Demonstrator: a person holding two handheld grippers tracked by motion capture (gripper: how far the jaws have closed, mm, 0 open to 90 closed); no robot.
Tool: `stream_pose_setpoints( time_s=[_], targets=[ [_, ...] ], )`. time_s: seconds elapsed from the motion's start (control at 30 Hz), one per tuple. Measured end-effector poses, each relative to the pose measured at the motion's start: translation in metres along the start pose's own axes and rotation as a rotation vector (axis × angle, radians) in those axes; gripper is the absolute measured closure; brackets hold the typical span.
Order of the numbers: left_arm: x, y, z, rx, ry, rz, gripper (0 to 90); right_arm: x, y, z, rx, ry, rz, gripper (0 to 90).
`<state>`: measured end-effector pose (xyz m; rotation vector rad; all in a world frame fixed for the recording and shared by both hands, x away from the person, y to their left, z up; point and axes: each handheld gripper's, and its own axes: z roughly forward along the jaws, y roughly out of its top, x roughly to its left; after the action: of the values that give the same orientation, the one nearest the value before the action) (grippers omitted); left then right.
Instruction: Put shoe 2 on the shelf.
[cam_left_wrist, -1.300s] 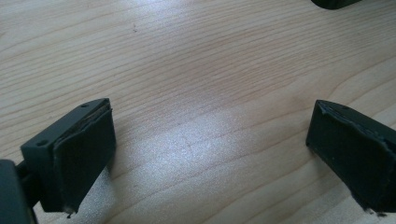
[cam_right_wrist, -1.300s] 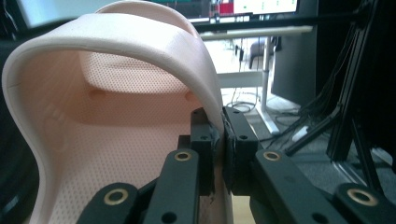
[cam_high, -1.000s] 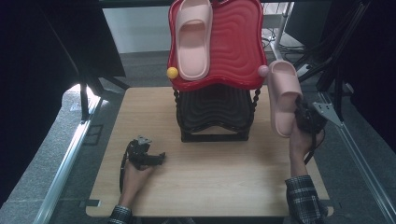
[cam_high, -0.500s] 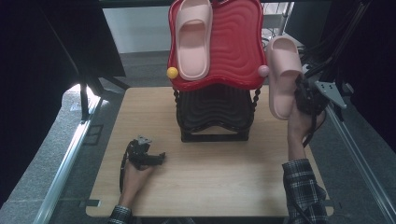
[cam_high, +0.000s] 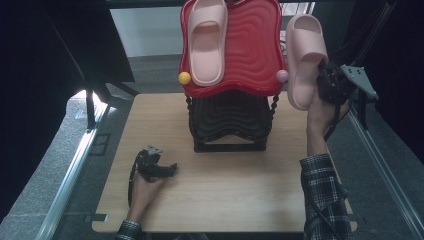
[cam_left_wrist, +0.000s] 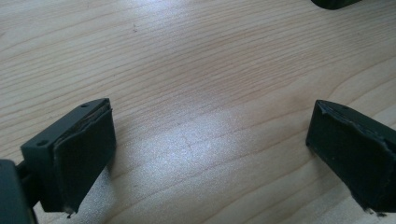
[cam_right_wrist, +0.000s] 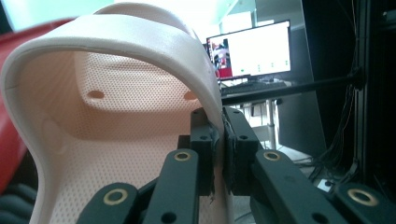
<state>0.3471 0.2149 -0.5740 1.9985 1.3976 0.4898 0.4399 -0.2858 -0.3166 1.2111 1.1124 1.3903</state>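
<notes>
A pink slipper (cam_high: 206, 40) lies on the red top shelf (cam_high: 250, 55) of a shoe rack. A second pink slipper (cam_high: 303, 57) hangs upright in the air just right of that shelf. My right gripper (cam_high: 322, 82) is shut on the slipper's strap edge (cam_right_wrist: 212, 100), its two pads pinching the strap from both sides. My left gripper (cam_high: 167, 170) rests on the wooden table (cam_high: 235, 195) at the front left, jaws wide open with bare wood (cam_left_wrist: 205, 135) between the pads.
The rack's black lower shelves (cam_high: 230, 125) stand at the table's back centre. A yellow knob (cam_high: 184, 77) and a pink knob (cam_high: 282, 76) stick out at the red shelf's corners. Metal rails (cam_high: 70, 170) run along both table sides. A lit monitor (cam_right_wrist: 252, 49) stands beyond.
My right gripper has lifted the pink slipper upward, from beside the rack's lower part to level with the red top shelf. The left gripper has stayed put.
</notes>
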Motion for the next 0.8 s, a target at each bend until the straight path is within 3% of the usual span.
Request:
stream_pose_setpoints(
  time_s=[0.17, 0.57, 0.8],
  targets=[
    [0.000, 0.000, 0.000, 0.000, 0.000, 0.001, 1.4, 0.007, 0.018, 0.009, -0.017, -0.015, -0.032, 83.6],
    [0.000, 0.000, 0.000, 0.003, 0.000, 0.000, 1.4, 0.023, 0.049, 0.030, -0.018, -0.026, -0.046, 83.6],
    [0.000, 0.000, 0.000, 0.004, -0.001, -0.003, 1.4, 0.043, 0.071, 0.040, -0.035, -0.022, -0.086, 82.9]
  ],
)
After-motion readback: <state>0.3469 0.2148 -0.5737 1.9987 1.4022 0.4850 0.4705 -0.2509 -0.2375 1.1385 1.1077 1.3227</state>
